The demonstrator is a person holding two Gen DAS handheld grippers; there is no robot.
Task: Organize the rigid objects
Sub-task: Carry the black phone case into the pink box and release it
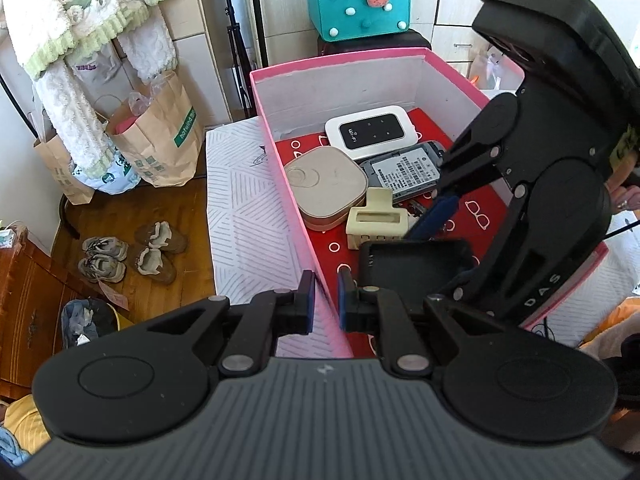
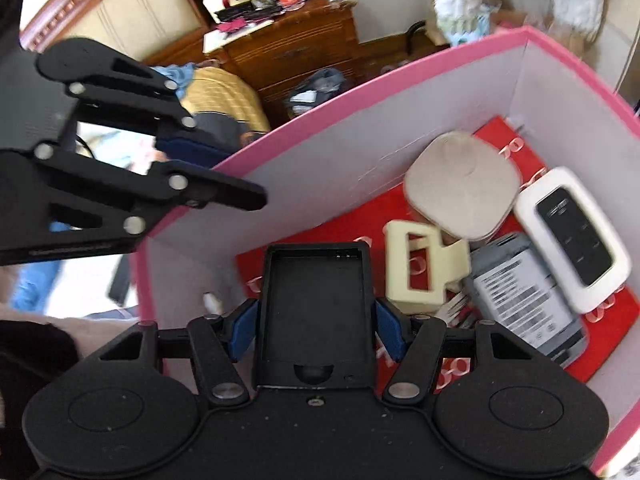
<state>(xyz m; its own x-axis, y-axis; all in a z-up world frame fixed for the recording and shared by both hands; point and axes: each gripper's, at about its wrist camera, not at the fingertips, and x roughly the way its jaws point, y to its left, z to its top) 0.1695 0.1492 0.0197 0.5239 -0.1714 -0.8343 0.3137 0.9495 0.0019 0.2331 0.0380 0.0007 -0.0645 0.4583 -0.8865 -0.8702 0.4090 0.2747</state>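
A pink box (image 1: 276, 140) with a red patterned floor holds a white Wi-Fi router (image 1: 370, 130), a beige rounded case (image 1: 326, 188), a grey phone back (image 1: 404, 172) and a cream hair clip (image 1: 376, 220). My right gripper (image 2: 316, 330) is shut on a black tray-like phone case (image 2: 316, 312) and holds it inside the box (image 2: 360, 96); the case also shows in the left wrist view (image 1: 412, 268). My left gripper (image 1: 325, 304) straddles the box's near left wall, its jaws a narrow gap apart and empty. The router (image 2: 572, 236), beige case (image 2: 460, 192), clip (image 2: 424, 268) and grey phone back (image 2: 524, 296) lie beyond the held case.
The box stands on a white patterned surface (image 1: 240, 220). Paper bags (image 1: 160, 136) and shoes (image 1: 132, 256) are on the wooden floor at left. A teal bag (image 1: 356, 0) sits behind the box. A wooden dresser (image 2: 288, 48) stands beyond the box wall.
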